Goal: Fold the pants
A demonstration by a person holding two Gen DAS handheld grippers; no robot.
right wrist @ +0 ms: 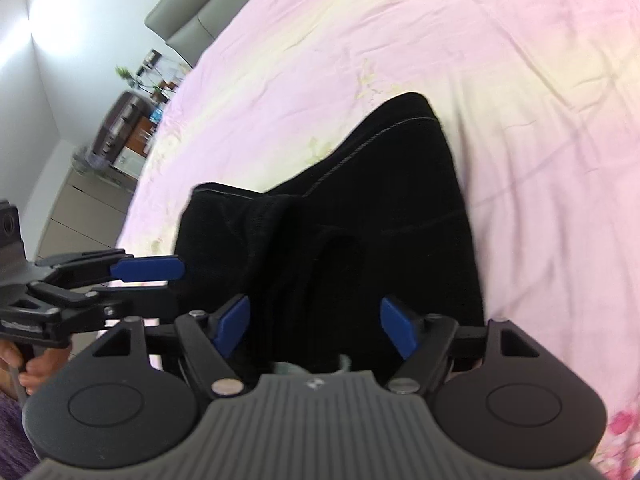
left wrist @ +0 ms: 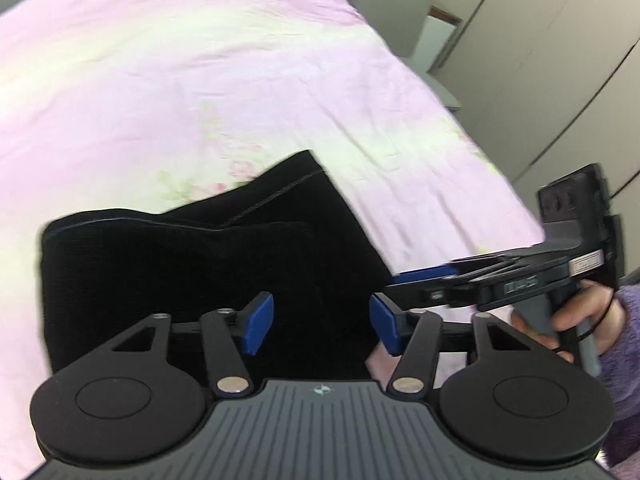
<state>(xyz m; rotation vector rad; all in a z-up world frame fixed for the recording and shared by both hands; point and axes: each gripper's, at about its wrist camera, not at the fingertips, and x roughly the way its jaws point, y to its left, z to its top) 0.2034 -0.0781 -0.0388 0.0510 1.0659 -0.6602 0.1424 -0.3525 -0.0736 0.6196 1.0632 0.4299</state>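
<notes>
Black pants (left wrist: pixel 208 264) lie folded in a compact stack on the pink bed sheet (left wrist: pixel 180 80), with a stitched seam across the top layer. They also show in the right wrist view (right wrist: pixel 360 220). My left gripper (left wrist: pixel 320 324) is open, its blue pads hovering over the near edge of the pants and holding nothing. My right gripper (right wrist: pixel 316 326) is open too, above the near edge of the pants. Each gripper shows in the other's view: the right one (left wrist: pixel 432 274) at the pants' right side, the left one (right wrist: pixel 148 270) at their left side.
The bed fills most of both views. Grey wardrobe doors (left wrist: pixel 540 60) and a grey chair (left wrist: pixel 396 12) stand beyond the bed's right edge. A grey headboard (right wrist: pixel 188 12) and a cluttered brown nightstand (right wrist: pixel 128 128) stand at the far left.
</notes>
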